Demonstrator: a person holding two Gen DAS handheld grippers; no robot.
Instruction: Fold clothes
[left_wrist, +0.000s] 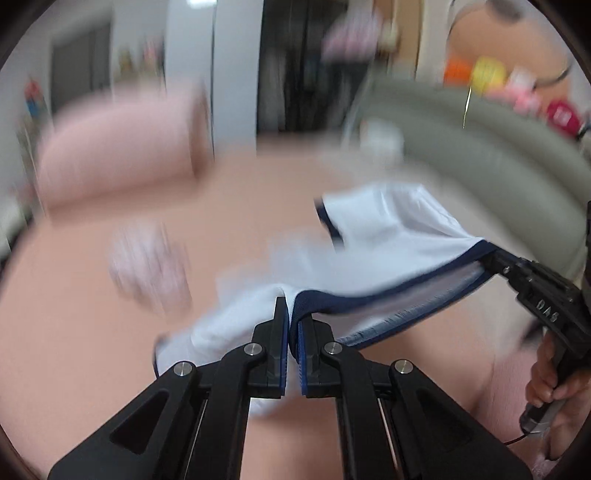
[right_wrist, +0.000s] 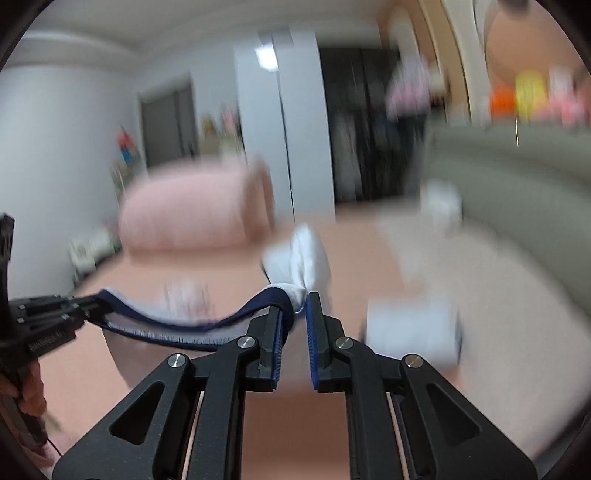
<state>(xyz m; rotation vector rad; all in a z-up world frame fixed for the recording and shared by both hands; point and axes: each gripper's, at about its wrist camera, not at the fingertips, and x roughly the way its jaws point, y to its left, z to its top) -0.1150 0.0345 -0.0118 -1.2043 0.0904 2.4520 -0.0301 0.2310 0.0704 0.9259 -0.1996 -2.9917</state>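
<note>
Two grippers share one garment: the left gripper (left_wrist: 291, 325) has its jaws clenched on the navy-trimmed edge of the white garment (left_wrist: 388, 221), and the right gripper (right_wrist: 295, 314) pinches the same band (right_wrist: 184, 325) further along. That trimmed edge runs as the long axis between them, hanging slack off the pink bed (right_wrist: 295, 424). Neither hand is nearer; the cloth drapes forward beyond both. Behind lie a pink bolster (right_wrist: 192, 210), a grey headboard (left_wrist: 480, 147) and a blurred room.
</note>
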